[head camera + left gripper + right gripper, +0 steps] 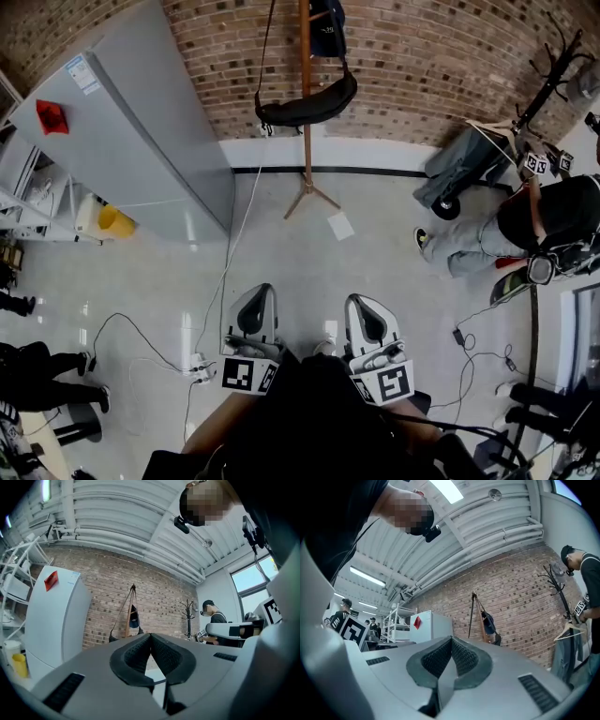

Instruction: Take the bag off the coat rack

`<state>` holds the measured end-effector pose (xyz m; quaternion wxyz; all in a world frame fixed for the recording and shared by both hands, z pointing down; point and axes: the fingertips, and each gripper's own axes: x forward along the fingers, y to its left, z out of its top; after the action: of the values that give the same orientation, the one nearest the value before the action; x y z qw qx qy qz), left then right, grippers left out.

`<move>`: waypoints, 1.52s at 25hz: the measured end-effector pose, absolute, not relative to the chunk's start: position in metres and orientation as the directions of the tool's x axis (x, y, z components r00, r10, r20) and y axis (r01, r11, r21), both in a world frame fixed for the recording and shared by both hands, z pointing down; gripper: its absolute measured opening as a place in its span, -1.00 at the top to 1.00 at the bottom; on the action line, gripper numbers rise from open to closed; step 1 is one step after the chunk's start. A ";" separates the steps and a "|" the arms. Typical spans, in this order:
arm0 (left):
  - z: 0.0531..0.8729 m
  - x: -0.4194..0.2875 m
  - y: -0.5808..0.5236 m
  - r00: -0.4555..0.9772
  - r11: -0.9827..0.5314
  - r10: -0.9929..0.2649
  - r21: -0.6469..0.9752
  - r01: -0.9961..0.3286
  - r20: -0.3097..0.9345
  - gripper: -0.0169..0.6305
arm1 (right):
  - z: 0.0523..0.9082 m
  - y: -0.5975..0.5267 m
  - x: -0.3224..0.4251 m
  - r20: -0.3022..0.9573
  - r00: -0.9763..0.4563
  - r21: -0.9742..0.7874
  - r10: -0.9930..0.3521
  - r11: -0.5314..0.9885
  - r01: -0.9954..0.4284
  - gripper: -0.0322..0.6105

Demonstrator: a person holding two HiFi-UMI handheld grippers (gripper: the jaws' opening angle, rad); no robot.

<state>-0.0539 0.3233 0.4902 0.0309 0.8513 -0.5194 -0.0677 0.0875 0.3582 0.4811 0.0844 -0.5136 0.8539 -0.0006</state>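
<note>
A pale grey floor [281, 253], glossy and crossed by thin white and black cables [234, 244], runs up to a red-brown brick wall [422, 56] edged with a white skirting board [375, 152] over a dark stripe. The wooden coat rack [306, 112] stands against that wall on splayed feet, a slim straight pole. Left of the rack stands a tall grey-white refrigerator [131, 122] with smooth flat sides and a red sticker [52, 115], and a yellow container [116, 222] lies beyond it. Just in front of the rack's feet a white sheet of paper [340, 225] lies on the floor. Well to the right of the rack a person in dark clothes [548, 216] crouches beside a black metal coat stand [553, 70]. The bag [309, 105] is black, long and curved like a crescent, and hangs from the rack by a thin dark strap, clear of the floor; a small dark blue item [328, 28] hangs higher on the same pole. The left gripper [260, 291] and the right gripper [360, 302] are smooth grey shells, held side by side well short of the rack and pointing towards it. In the left gripper view the black ribbed pads [136, 654] meet at their tips with nothing between them, the bag [114, 638] far beyond. In the right gripper view the pads [437, 659] are likewise pressed together and empty.
</note>
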 end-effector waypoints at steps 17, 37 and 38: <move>0.529 -0.023 0.201 0.490 -0.494 -0.870 0.152 -0.856 -0.066 0.90 | 0.511 0.243 0.123 -0.093 -0.417 -0.088 -0.904 0.425 -0.901 0.87; 0.525 -0.057 -0.020 0.613 -0.616 -0.787 0.154 -0.772 -0.073 0.90 | 0.494 0.016 0.085 -0.073 -0.314 -0.086 -0.947 0.320 -0.944 0.86; 0.524 -0.057 -0.026 0.614 -0.618 -0.786 0.151 -0.772 -0.076 0.90 | 0.493 0.008 0.086 -0.074 -0.312 -0.085 -0.947 0.318 -0.944 0.86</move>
<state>-0.0572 -0.0262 0.5241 0.0519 0.8968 -0.4341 -0.0673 0.0855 0.0082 0.4932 0.0550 -0.5838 0.8099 -0.0127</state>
